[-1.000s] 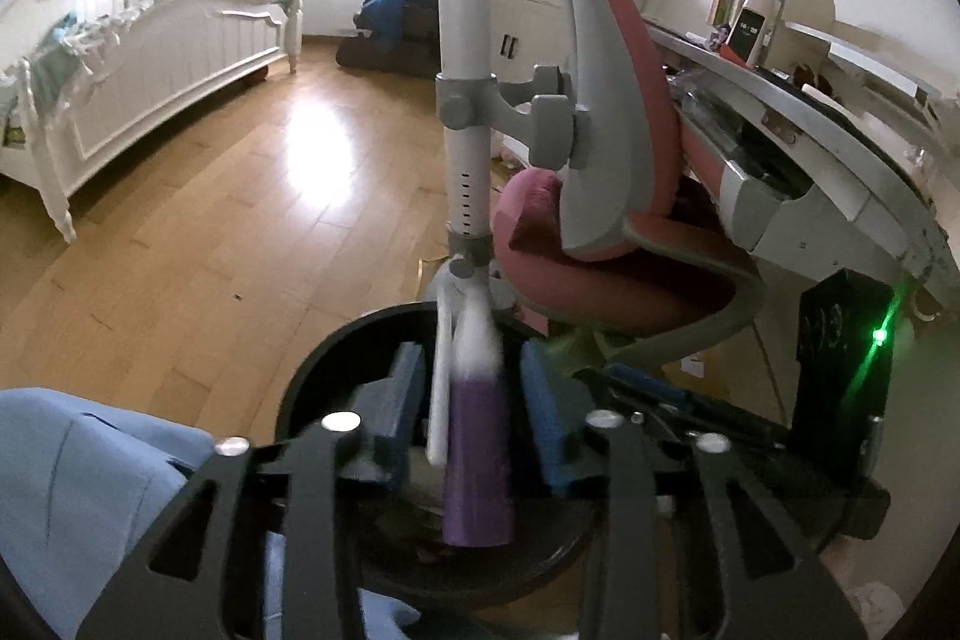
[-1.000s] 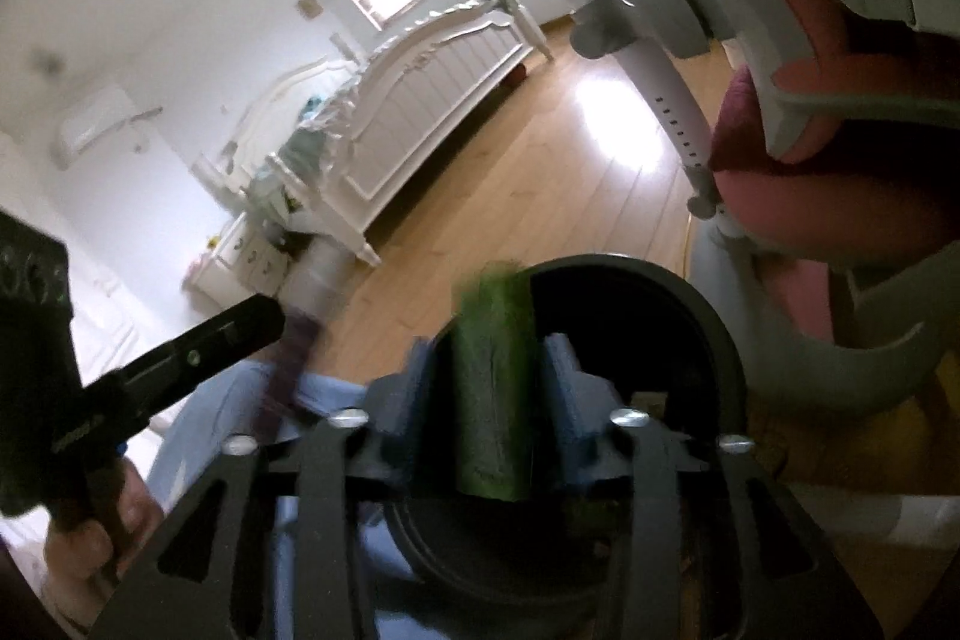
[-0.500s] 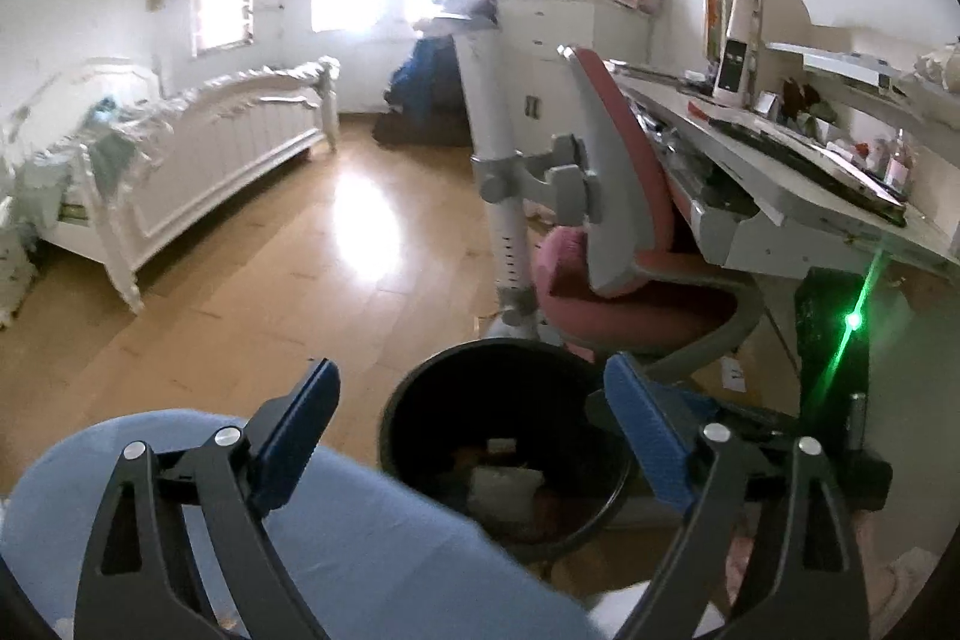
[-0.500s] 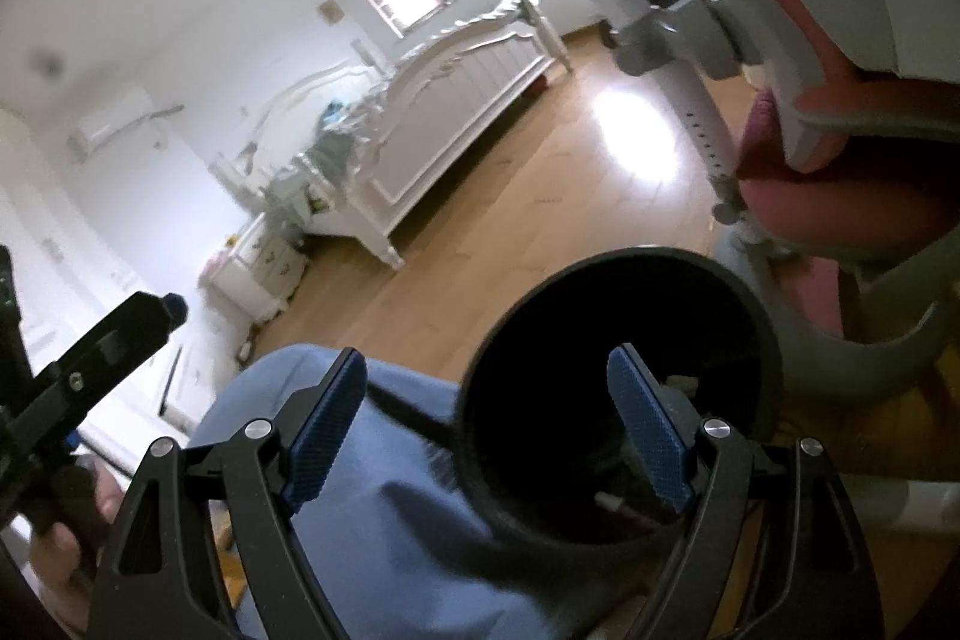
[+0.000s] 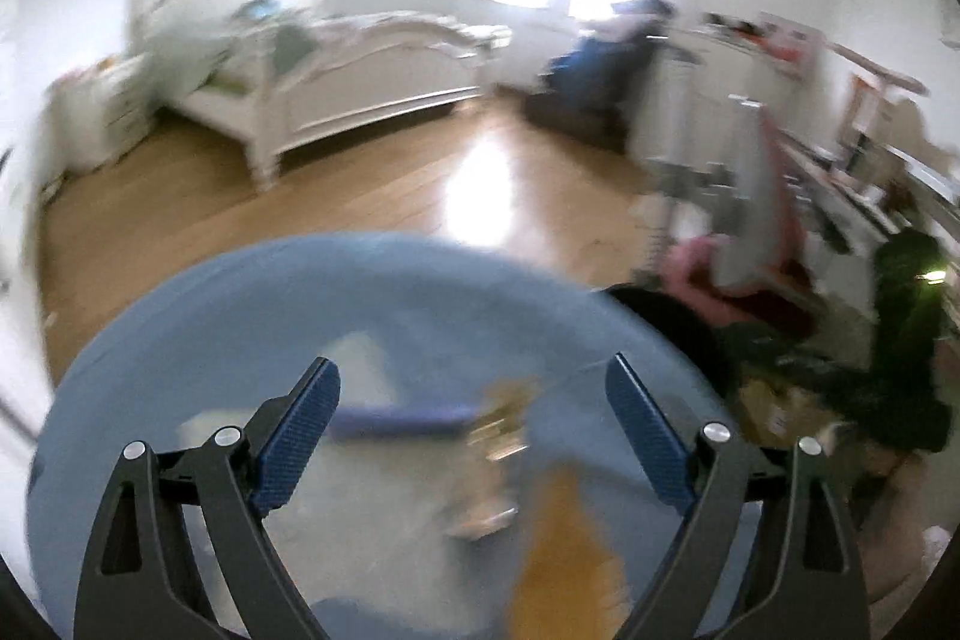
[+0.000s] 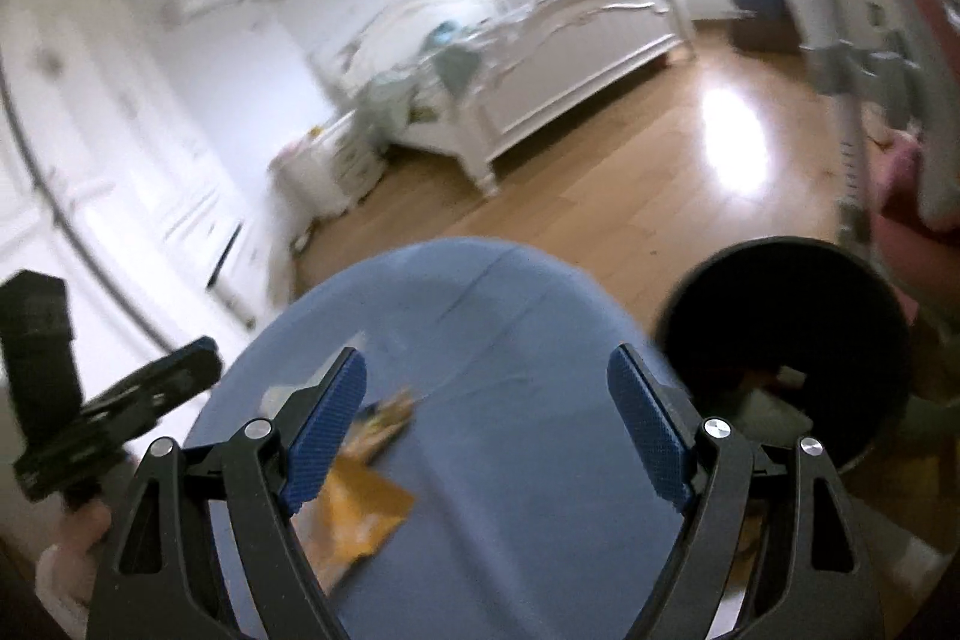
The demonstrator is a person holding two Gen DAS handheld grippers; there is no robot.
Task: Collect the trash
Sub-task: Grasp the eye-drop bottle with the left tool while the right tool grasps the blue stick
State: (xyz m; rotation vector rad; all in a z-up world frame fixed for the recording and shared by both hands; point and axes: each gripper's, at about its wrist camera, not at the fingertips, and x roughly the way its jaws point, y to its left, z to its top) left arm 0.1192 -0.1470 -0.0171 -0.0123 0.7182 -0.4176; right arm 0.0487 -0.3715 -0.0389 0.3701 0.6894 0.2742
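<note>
My left gripper (image 5: pixel 474 430) is open and empty above a round blue-covered table (image 5: pixel 240 316). Blurred trash lies on it: a purple stick-like wrapper (image 5: pixel 402 421), a white wrapper (image 5: pixel 360 370), a gold wrapper (image 5: pixel 501 418) and an orange packet (image 5: pixel 564 550). My right gripper (image 6: pixel 486 418) is open and empty over the same table (image 6: pixel 510 316), with the orange packet (image 6: pixel 354 520) by its left finger. The black trash bin (image 6: pixel 786 340) stands to the right with trash inside; its rim shows in the left wrist view (image 5: pixel 666 316).
A pink and grey chair (image 5: pixel 750 232) stands behind the bin beside a cluttered desk (image 5: pixel 870 184). A white bed (image 5: pixel 360 76) stands across the wooden floor (image 5: pixel 420 184). The left hand-held gripper body (image 6: pixel 90 400) shows at the right view's left edge.
Both grippers opened and dropped the purple and green items into the bin, then swung left from the bin to the blue table. The views are motion-blurred now.
</note>
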